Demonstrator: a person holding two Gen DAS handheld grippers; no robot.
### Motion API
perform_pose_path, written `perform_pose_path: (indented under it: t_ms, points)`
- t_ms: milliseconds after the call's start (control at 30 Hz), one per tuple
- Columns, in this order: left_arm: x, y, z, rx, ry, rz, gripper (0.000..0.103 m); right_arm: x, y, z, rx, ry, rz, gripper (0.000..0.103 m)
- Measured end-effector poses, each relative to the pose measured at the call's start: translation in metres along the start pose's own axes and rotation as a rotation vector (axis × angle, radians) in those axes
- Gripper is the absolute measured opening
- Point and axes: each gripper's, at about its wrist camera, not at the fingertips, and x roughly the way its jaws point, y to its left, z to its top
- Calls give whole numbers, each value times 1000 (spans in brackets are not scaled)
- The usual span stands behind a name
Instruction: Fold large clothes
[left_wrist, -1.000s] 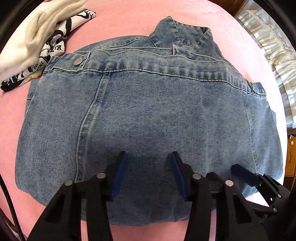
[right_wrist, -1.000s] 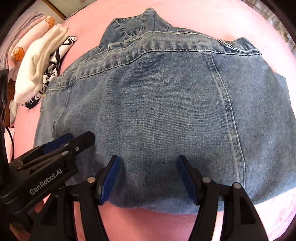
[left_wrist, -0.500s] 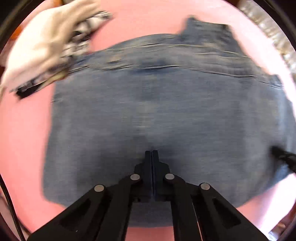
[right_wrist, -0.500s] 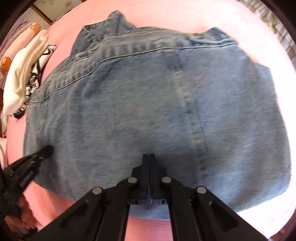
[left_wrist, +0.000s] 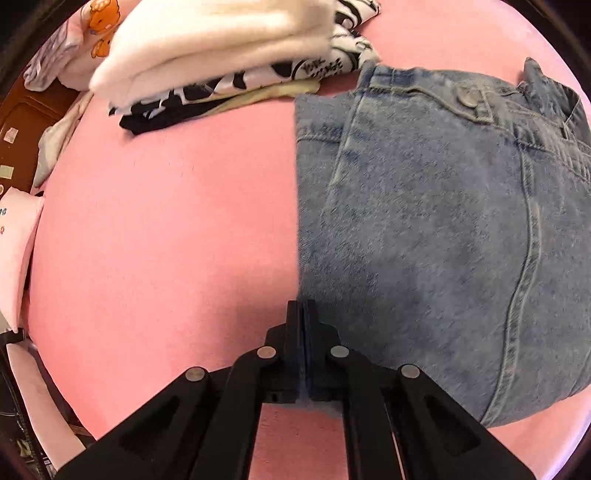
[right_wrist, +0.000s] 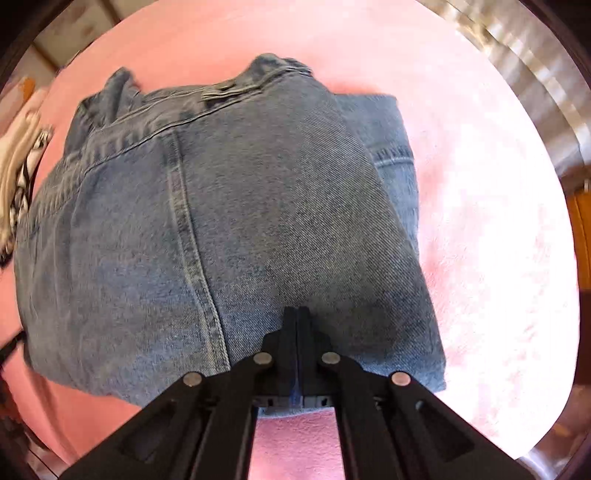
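Observation:
A folded blue denim jacket lies on a pink bed cover. In the left wrist view it fills the right half, with a metal button near its top. My left gripper is shut at the jacket's near left corner, with denim pinched between the pads. In the right wrist view the jacket fills the middle, collar at the far end. My right gripper is shut on the jacket's near edge, toward its right side.
A stack of folded clothes, white on top of black-and-white print, sits at the far left, and shows at the left edge of the right wrist view. A pink pillow lies left. Bare pink cover lies right of the jacket.
Both grippers were open over the jacket a second ago, then closed. They have since spread apart: the left one to the jacket's left corner, the right one toward its right side.

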Motion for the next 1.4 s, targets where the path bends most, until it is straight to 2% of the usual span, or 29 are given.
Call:
perform_pose_path:
  t_ms: [100,300,467,633,800,967,1100,1267,1400]
  points:
    - [-17,-16,16,-9,-40,-53,2,-12,12,8,-27,-38,-9,0]
    - [-53,-63,63,63,-136,-172,2,-36,42,41,-18,-108,89,0]
    - [-77,-122,92,107,-160,-283,2,-34,92,84,-73,-144,172,0]
    - [-70,-172,109,144,-117,-377,3,-21,142,101,-144,-139,267,0]
    - [-48,-202,107,162,-66,-389,3,-1,163,107,-182,-98,309,0]
    - [-26,-206,113,144,-14,-411,3,25,169,114,-171,-39,326,2]
    - [-21,-211,116,188,-6,-406,3,40,166,120,-158,2,339,2]
    - [-11,-203,124,164,13,-446,3,45,152,124,-130,-2,363,1]
    - [-4,-179,124,146,3,-393,4,42,134,129,-93,-18,344,1]
